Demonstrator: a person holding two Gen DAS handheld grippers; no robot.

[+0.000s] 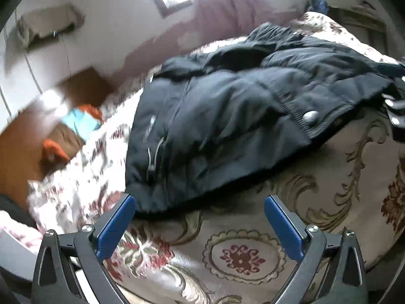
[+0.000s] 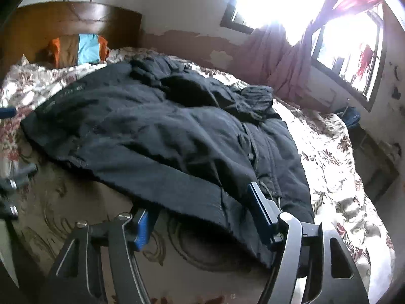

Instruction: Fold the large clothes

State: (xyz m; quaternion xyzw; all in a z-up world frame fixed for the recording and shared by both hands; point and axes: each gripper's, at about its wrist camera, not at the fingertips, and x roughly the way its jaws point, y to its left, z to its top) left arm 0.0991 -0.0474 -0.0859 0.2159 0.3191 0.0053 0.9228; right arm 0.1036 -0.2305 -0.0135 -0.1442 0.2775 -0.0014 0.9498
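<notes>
The right gripper (image 2: 202, 207) is pinching the black padded jacket's (image 2: 157, 131) hem at six o'clock; the left gripper (image 1: 200, 202), jaws spread empty, is nearing the other corner and needs to clamp it.

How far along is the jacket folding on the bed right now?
Early. Done: the dark jacket lies spread on the floral bedspread, one cuffed sleeve already across its front. In hand: the right gripper straddles the jacket's near hem; the left gripper hovers open just short of it. Left: folding the body into a compact bundle.

Both wrist cams low over bed, angled down, sharing jacket (image 1: 227, 116), close.
</notes>
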